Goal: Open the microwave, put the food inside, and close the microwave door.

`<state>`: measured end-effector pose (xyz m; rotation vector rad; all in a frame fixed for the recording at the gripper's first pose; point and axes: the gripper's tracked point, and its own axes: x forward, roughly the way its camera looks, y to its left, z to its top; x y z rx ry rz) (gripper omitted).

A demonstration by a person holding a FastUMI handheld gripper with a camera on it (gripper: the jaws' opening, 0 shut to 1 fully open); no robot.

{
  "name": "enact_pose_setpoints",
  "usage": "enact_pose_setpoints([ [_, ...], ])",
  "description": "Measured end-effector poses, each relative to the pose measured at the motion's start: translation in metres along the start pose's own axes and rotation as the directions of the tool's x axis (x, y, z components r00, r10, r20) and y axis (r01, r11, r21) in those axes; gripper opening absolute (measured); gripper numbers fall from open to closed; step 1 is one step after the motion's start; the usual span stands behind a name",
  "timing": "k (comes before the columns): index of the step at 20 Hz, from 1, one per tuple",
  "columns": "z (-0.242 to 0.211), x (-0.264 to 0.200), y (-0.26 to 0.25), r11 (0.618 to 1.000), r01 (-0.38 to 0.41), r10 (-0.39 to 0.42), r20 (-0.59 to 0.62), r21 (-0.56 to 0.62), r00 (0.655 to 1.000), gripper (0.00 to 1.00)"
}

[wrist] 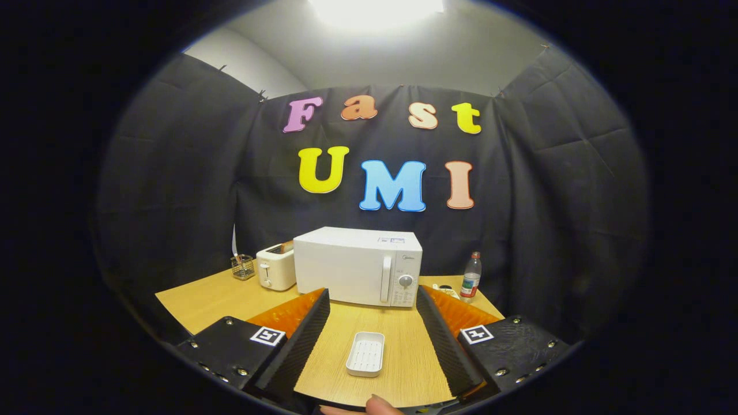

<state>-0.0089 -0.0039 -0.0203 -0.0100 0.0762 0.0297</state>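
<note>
Gripper [372, 314]: the two fingers are spread wide and hold nothing; they hang above the table.
Tray [365, 354]: a small white ribbed tray lies flat on the table between the fingers, touching neither. I cannot tell if any food is on it.
Microwave [358, 265]: white, far past the fingers, door closed, handle and knob on its right side.
Toaster [276, 267]: white, just left of the microwave; something brown pokes out of the top, hard to make out.
Wire basket [243, 267]: far left, small.
Bottle [471, 277]: stands upright, right of the microwave.
Small thing by the bottle: partly hidden by the right finger.
Fingertip [383, 404]: a person's, nearest, cut off.
Table [213, 297]: light wood.
</note>
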Motion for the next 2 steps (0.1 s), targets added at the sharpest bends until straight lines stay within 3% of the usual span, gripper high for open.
enact_pose_setpoints([
  [2, 0.0019, -0.0004, 0.0003, 1.0, -0.004, 0.004, 0.002, 0.016, 1.0, 0.95],
])
